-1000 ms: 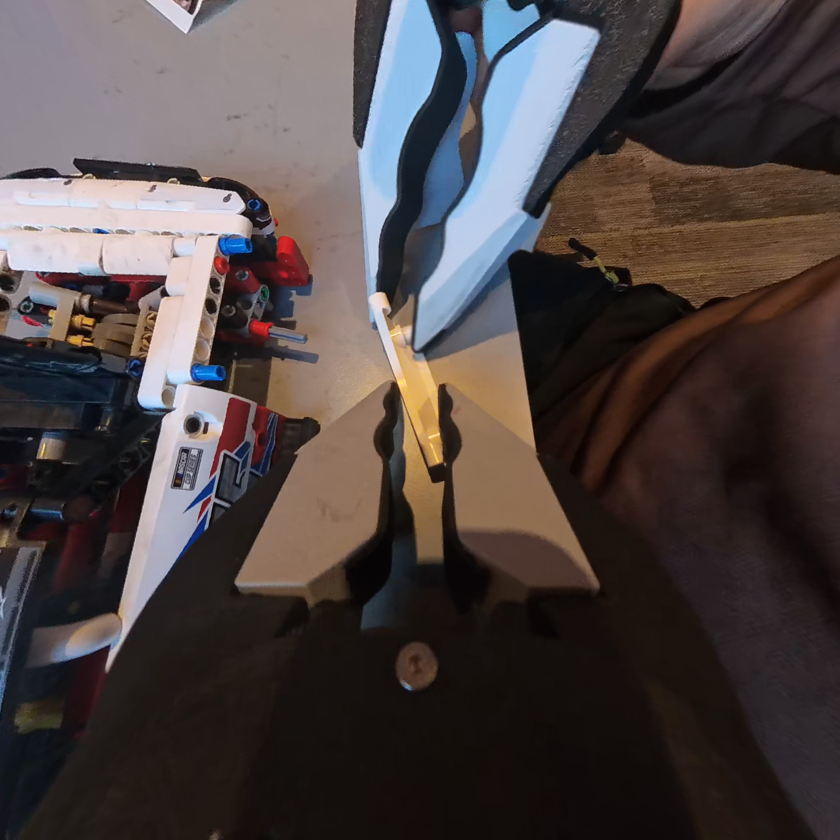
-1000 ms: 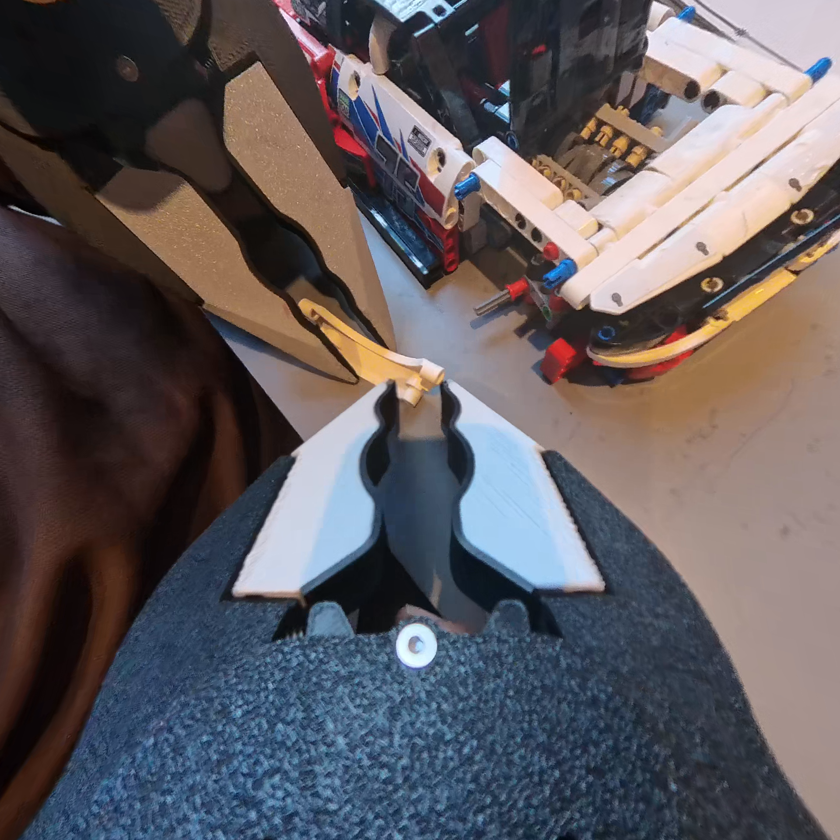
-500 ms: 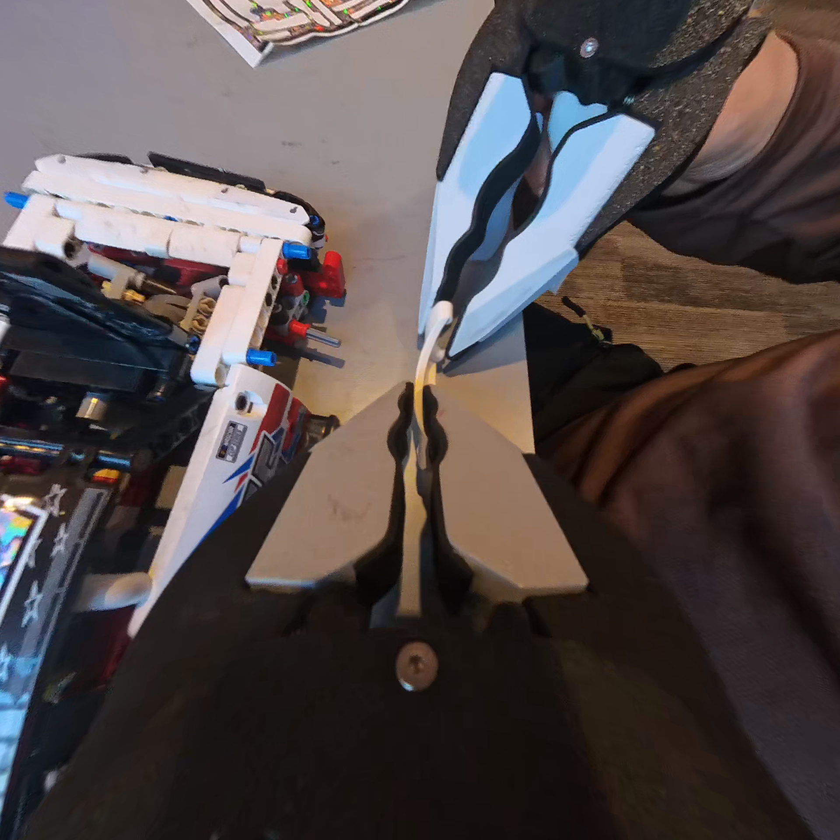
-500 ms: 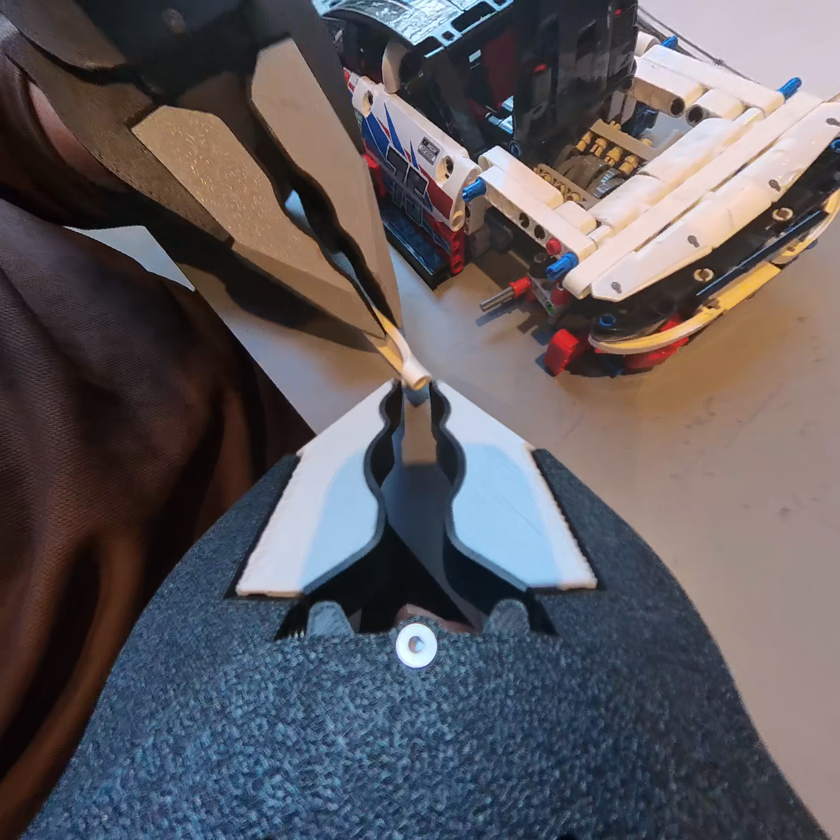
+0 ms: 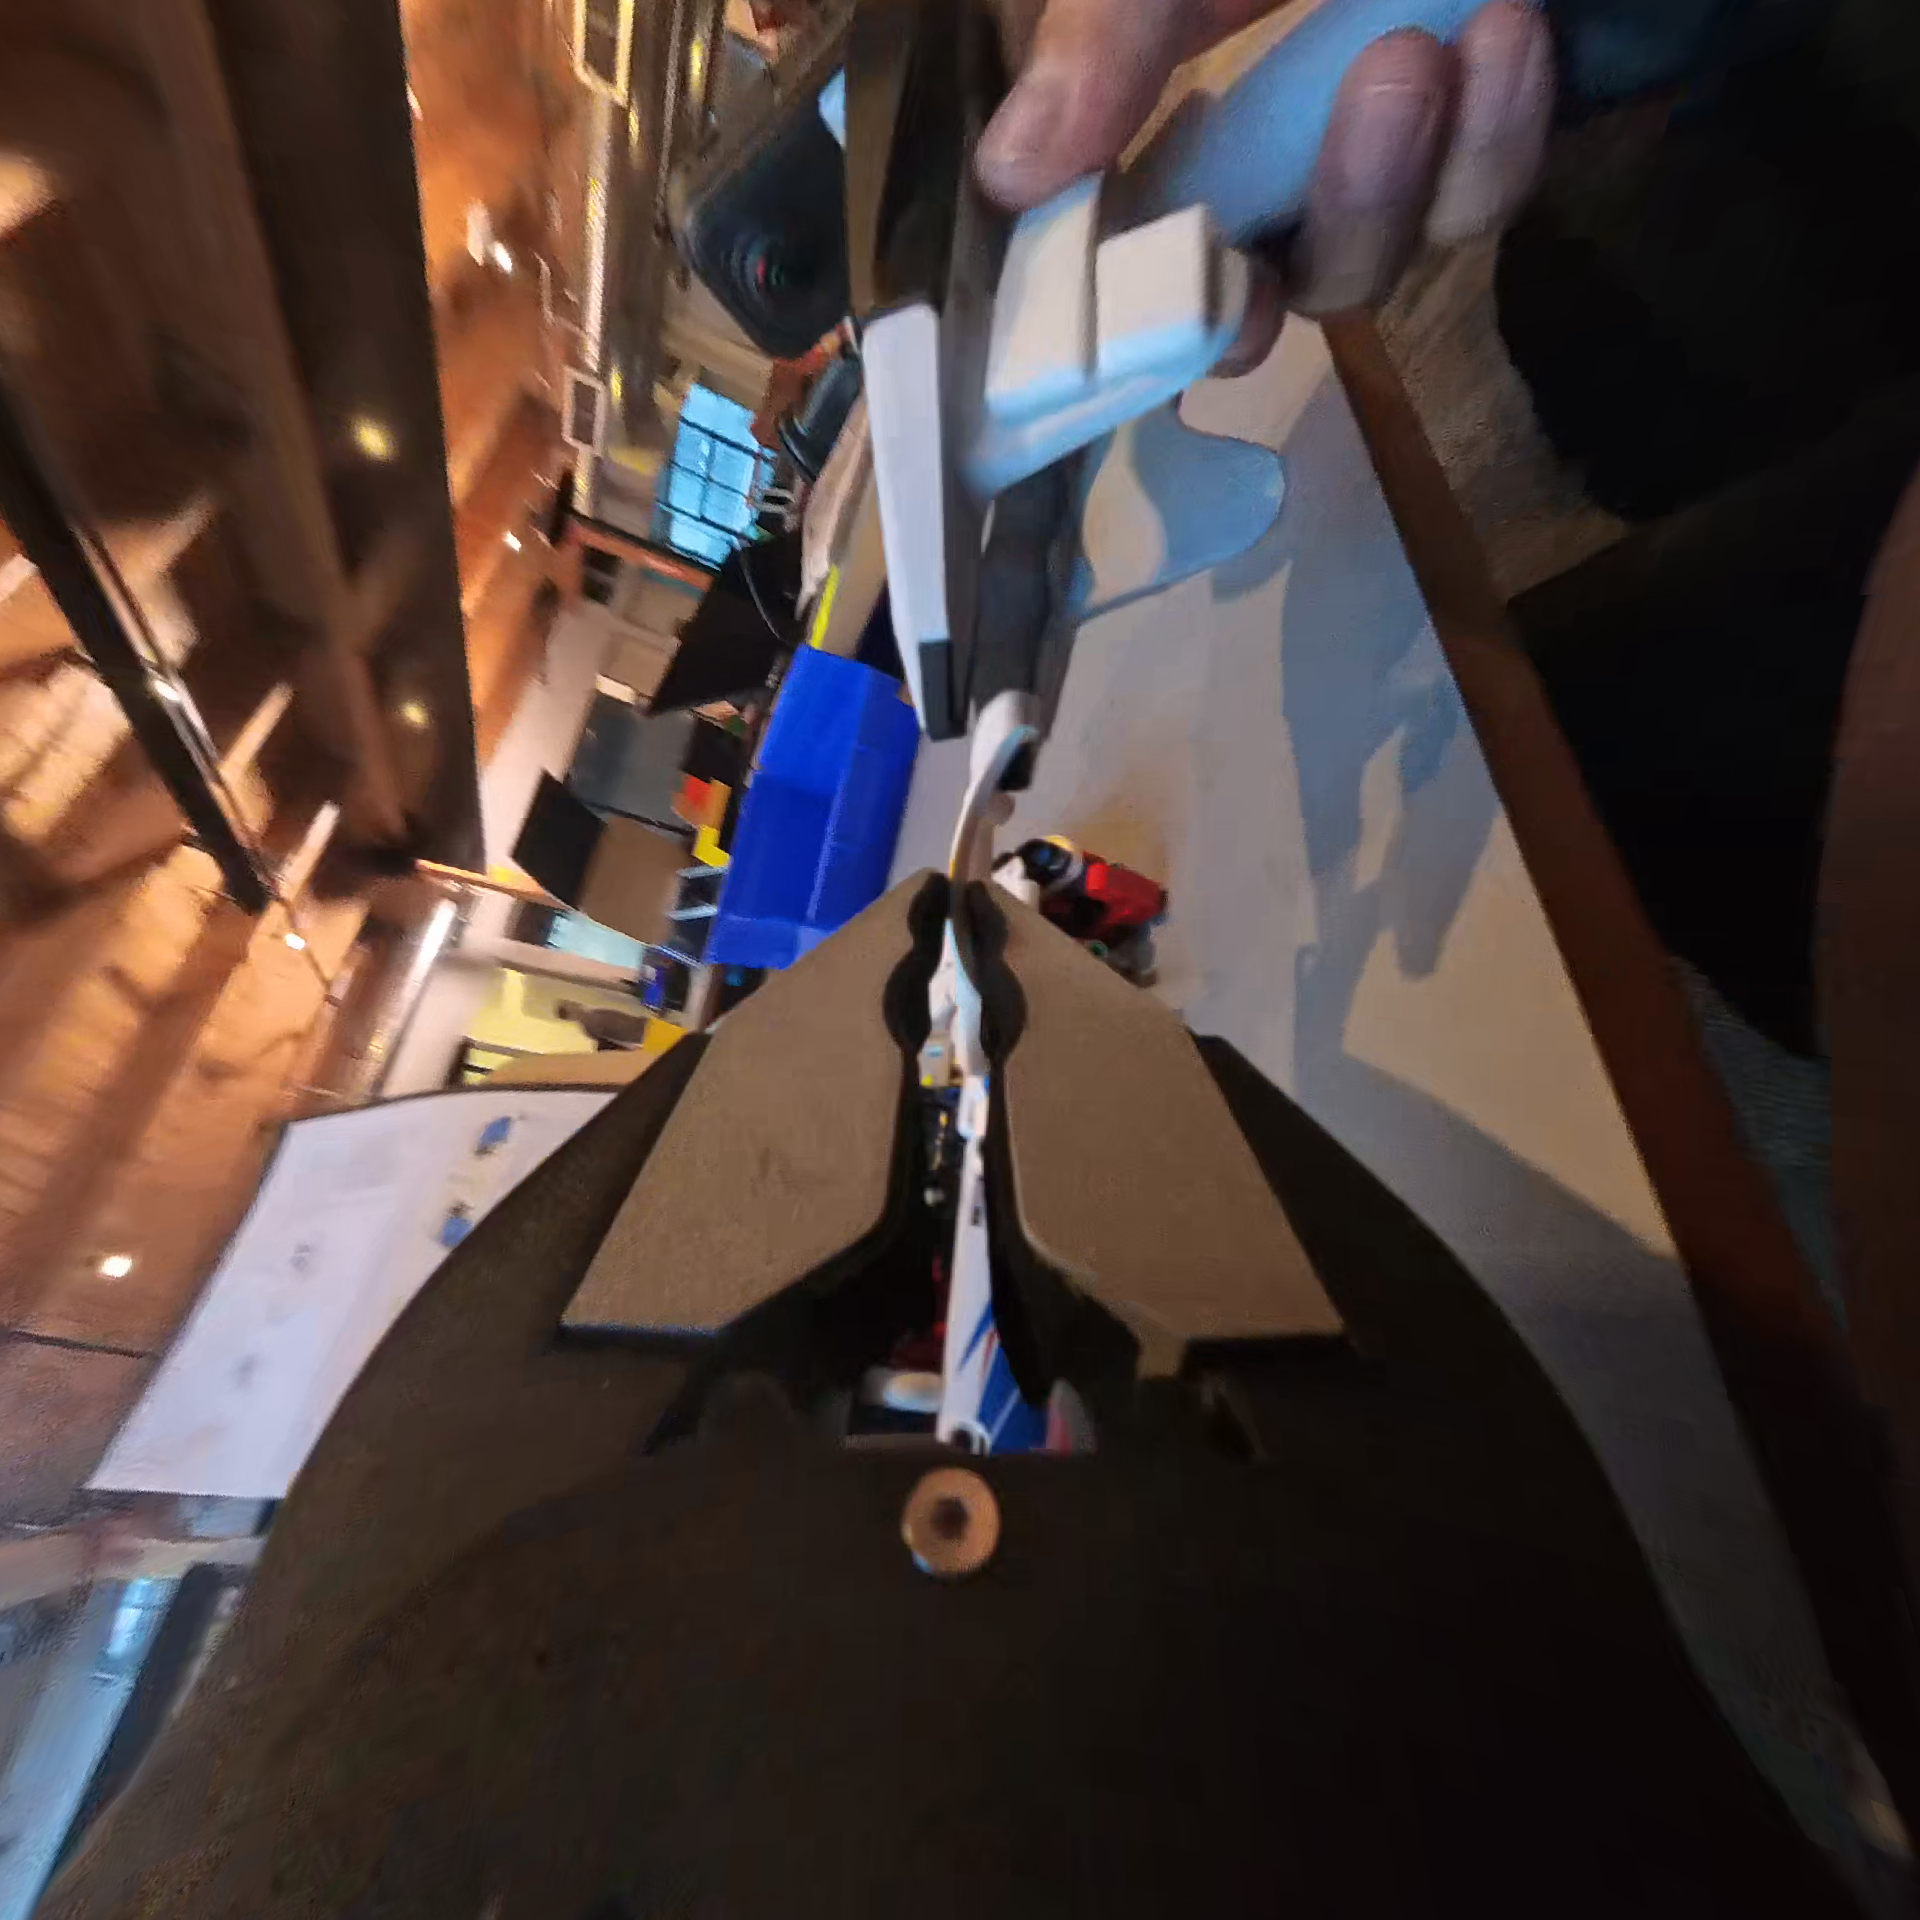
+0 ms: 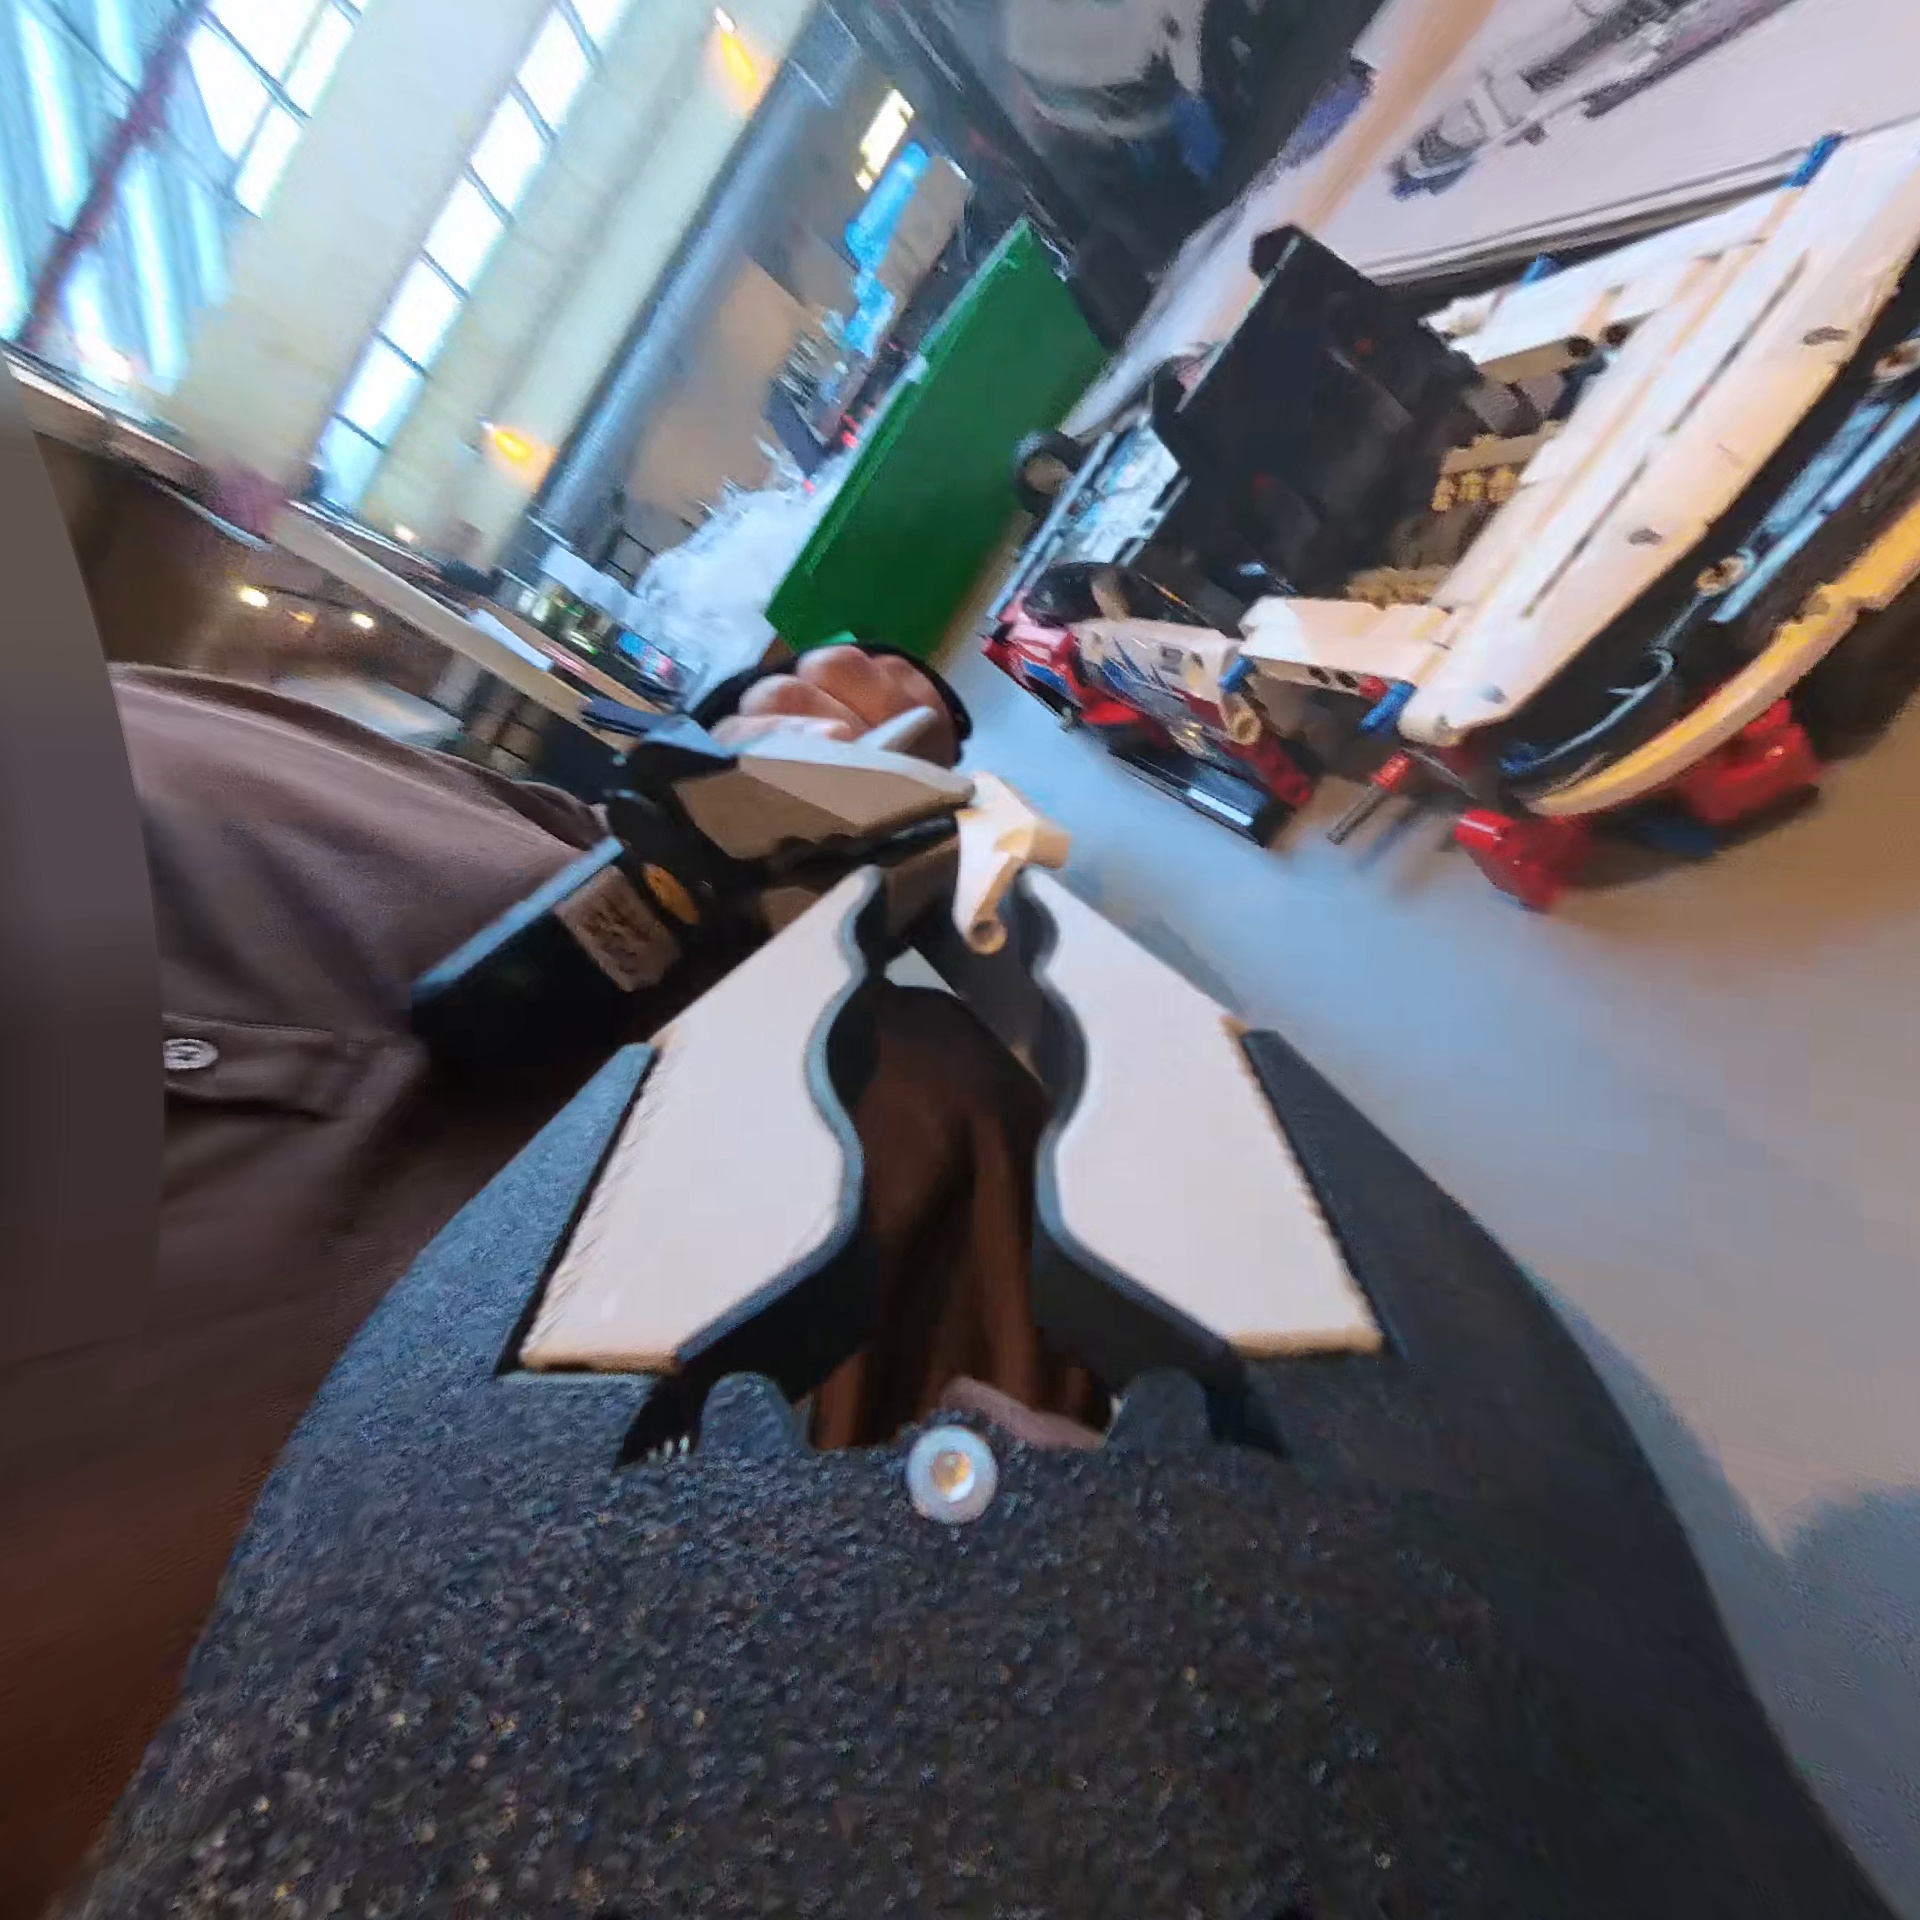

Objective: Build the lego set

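1. Left gripper: fingers pinched tight on a thin curved white piece. The piece sticks out past the tips.
2. Right gripper: fingers spread apart, a wide gap between the tips. The free end of the white piece sits in that gap; whether it touches either finger, I cannot tell.
3. In the left wrist view the right gripper comes in from above, with a hand wrapped round its handle. The upper end of the piece is at its tips.
4. In the right wrist view the left gripper comes in from the left and holds the piece just ahead of the right tips.
5. Both grippers are raised off the table, near its edge, close to a brown sleeve.
6. The lego car, white, red and black, stands on the table well to the right of the piece, apart from both grippers.
7. Both views are blurred. A blue bin and a green panel show in the background.
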{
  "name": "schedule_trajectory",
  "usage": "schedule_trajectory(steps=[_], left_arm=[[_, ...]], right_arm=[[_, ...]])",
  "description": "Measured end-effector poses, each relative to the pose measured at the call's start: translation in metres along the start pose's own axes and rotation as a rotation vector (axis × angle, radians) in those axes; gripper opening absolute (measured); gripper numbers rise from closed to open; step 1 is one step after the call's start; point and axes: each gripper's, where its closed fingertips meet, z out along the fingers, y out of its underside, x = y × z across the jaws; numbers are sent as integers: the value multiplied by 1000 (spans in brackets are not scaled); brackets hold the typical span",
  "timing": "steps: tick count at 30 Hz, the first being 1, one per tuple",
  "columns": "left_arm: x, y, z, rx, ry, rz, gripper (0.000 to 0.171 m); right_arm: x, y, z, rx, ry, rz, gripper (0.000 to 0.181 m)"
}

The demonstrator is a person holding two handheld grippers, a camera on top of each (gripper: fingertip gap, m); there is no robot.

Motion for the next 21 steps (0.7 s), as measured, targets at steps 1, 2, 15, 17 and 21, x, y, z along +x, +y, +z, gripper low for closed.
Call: schedule_trajectory(steps=[1, 2, 15, 17, 21], left_arm=[[-1, -1, 0, 15, -10, 14, 1], [-1, 0, 0, 18, -3, 13, 1], [-6, 8, 3, -6, 527, -667, 30], [-8, 13, 10, -51, 617, -744, 32], [11, 24, 20, -146, 724, -749, 29]], right_arm=[[-1, -2, -1, 10, -12, 12, 16], [2, -2, -1, 3, 2, 15, 10], [33, -5, -5, -105, 213, -557, 5], [28, -6, -1, -120, 193, -665, 6], [29, -11, 3, -146, 200, -803, 6]])
